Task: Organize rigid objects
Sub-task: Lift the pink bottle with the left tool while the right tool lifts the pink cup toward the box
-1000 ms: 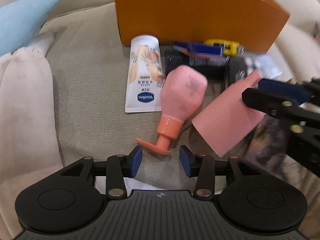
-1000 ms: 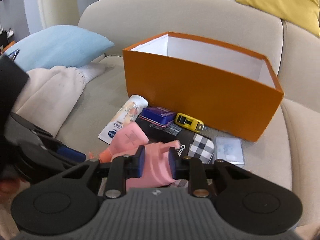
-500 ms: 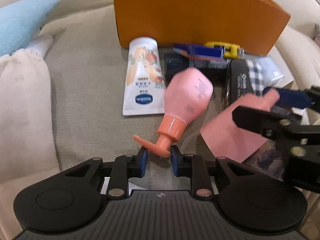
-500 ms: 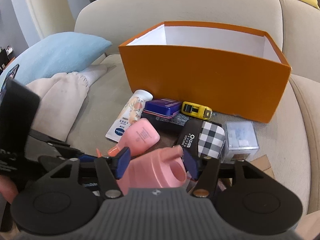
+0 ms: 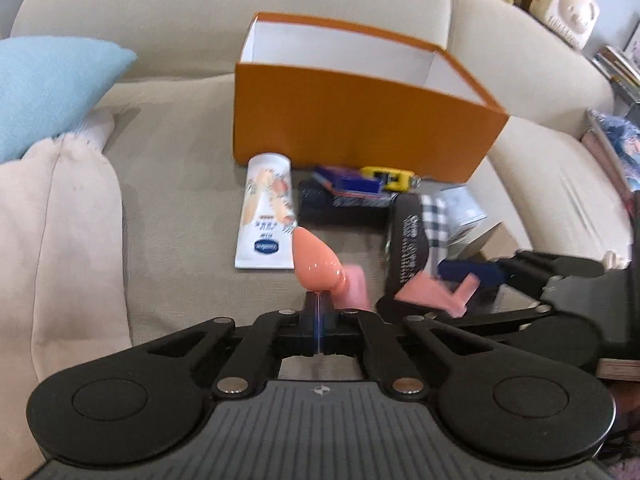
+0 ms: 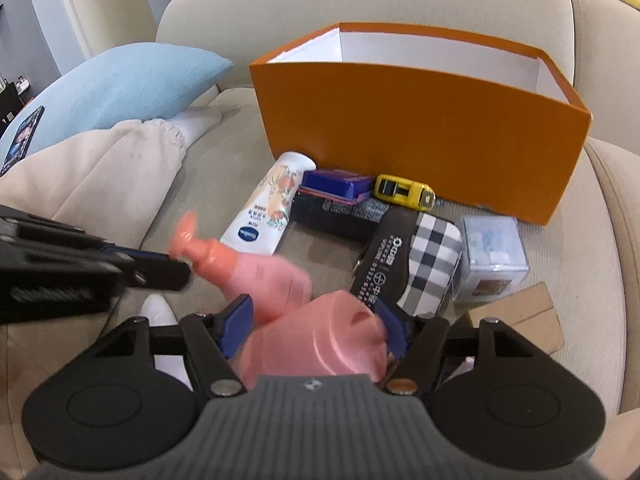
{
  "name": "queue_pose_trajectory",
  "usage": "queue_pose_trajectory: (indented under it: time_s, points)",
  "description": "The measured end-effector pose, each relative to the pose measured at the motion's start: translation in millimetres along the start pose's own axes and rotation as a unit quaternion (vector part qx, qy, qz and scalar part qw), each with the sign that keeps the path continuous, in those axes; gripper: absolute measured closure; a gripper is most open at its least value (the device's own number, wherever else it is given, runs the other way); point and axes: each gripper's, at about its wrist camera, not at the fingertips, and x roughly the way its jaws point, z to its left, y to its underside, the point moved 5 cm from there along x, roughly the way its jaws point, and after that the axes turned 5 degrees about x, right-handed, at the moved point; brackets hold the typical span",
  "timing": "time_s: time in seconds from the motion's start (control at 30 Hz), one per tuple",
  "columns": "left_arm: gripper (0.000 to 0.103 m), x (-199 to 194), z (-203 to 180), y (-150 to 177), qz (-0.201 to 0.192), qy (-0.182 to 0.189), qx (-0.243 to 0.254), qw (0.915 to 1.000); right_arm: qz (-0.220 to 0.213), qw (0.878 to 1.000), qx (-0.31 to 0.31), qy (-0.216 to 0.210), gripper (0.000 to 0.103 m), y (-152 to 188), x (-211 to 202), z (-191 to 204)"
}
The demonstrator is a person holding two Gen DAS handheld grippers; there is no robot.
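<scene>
Left hand-held gripper (image 5: 319, 316) clenched on pump neck of pink bottle (image 6: 256, 270), lifted off sofa, long axis pointing away toward orange box (image 5: 360, 136). Right hand-held gripper (image 6: 314, 330) has just been opening, jaws slack around pink cup (image 6: 320, 344). Box far, open-topped; clutter between, room above.

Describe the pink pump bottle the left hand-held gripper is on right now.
The pink pump bottle looks like glossy plastic, with a darker coral pump head and collar. The left hand-held gripper is shut on the pump neck. The bottle is tilted, pump end highest, apparently off the sofa cushion. Its pink base sits close to the pink cup between the right hand-held gripper's open jaws; contact is unclear.
</scene>
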Motion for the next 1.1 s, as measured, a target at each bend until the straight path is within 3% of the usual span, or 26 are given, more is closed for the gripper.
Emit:
queue_pose_trajectory:
  time_s: [0.13,0.23,0.3,0.33,0.5,0.57,0.73,0.83,0.97,1.1]
  points:
    - [0.103,12,0,1,0.008,0.013,-0.005,0.9999,0.017,1.000,0.008,0.004,0.029,4,3,-3]
    - [0.094,11,1,1,0.000,0.021,-0.021,0.9996,0.020,1.000,0.011,0.008,0.029,7,0,-6]
    - [0.075,11,1,0,-0.010,0.025,-0.029,0.9992,0.018,1.000,0.017,0.010,0.029,8,-5,-10]
    - [0.072,13,1,0,-0.011,0.023,-0.035,0.9990,0.020,1.000,0.021,0.008,0.029,9,-7,-12]
    - [0.071,31,4,4,0.014,0.006,-0.051,0.9986,0.027,0.999,0.029,0.009,0.029,11,-5,-15]
    - [0.070,35,11,9,0.032,-0.004,-0.082,0.9962,0.021,0.999,0.024,0.009,0.029,8,-6,-12]
    - [0.050,29,43,21,0.029,-0.020,-0.205,0.9780,0.014,1.000,0.011,0.010,0.029,3,-6,-6]
    - [0.047,31,60,24,0.031,-0.045,-0.254,0.9658,0.015,1.000,0.007,0.003,0.029,-3,-1,1]
    - [0.047,44,71,29,0.047,-0.035,-0.315,0.9472,0.013,0.999,-0.027,0.014,0.040,-12,8,13]
    - [0.040,55,77,30,0.048,-0.028,-0.347,0.9364,0.015,0.999,-0.041,0.010,0.043,-20,19,22]
